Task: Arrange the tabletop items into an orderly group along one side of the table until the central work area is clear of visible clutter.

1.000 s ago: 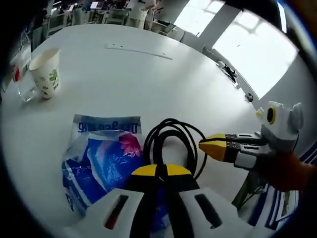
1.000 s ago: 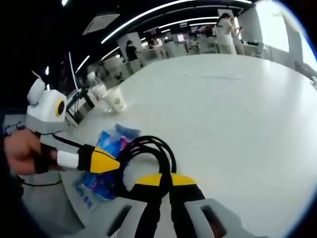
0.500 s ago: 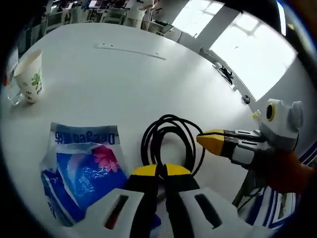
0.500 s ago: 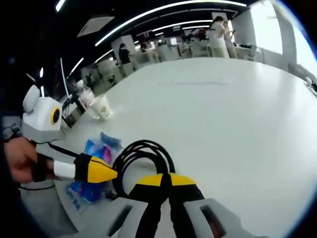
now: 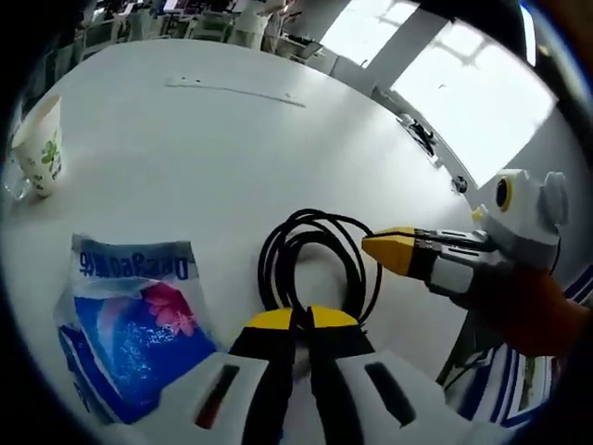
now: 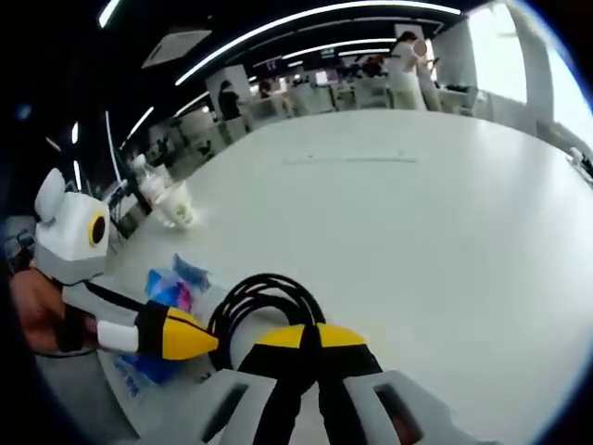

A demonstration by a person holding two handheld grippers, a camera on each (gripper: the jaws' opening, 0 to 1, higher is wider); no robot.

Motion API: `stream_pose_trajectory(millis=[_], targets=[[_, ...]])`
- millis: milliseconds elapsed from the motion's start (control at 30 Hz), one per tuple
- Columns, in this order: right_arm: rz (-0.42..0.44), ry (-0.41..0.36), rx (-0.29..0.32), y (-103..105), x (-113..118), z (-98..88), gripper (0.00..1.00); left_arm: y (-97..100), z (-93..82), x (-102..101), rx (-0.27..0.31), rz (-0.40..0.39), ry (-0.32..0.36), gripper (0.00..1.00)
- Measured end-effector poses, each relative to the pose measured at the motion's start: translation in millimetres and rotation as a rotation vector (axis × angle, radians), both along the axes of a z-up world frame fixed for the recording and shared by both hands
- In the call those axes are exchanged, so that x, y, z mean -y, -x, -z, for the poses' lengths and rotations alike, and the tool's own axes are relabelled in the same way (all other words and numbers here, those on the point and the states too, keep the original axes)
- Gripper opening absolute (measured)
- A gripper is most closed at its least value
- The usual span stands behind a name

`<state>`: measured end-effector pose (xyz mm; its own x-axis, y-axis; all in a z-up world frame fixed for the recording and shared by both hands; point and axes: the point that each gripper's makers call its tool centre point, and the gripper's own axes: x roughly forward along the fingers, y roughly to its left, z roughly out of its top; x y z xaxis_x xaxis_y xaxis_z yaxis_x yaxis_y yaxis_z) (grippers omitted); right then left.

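Cable coil on white tabletop, left tool with jaws together at its near edge, right tool likewise closed, blue packet beside, paper cup farther off.

- Window, bright, past table's far edge.
- Ceiling light strips overhead.
- People standing far back among desks.
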<state>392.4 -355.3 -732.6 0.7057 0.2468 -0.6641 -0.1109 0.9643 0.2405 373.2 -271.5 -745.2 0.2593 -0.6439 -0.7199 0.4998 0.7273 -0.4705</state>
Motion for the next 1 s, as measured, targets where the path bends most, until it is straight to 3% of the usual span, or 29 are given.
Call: stream_pose_trajectory(millis=[433, 667, 1000], targets=[[-0.002, 0.003, 0.002, -6.0, -2.8, -2.1, 0.02, 2.8, 4.8, -7.1, -0.035, 0.015, -0.049, 0.03], [0.010, 0.017, -0.001, -6.4, 2.9, -4.7, 0.10, 0.1, 1.4, -11.1, -0.016, 0.013, -0.059, 0.07], [0.007, 0.027, 0.003, -0.8, 4.7, -9.4, 0.11, -3.2, -14.6, -26.1, 0.032, 0.000, -0.071, 0.10]])
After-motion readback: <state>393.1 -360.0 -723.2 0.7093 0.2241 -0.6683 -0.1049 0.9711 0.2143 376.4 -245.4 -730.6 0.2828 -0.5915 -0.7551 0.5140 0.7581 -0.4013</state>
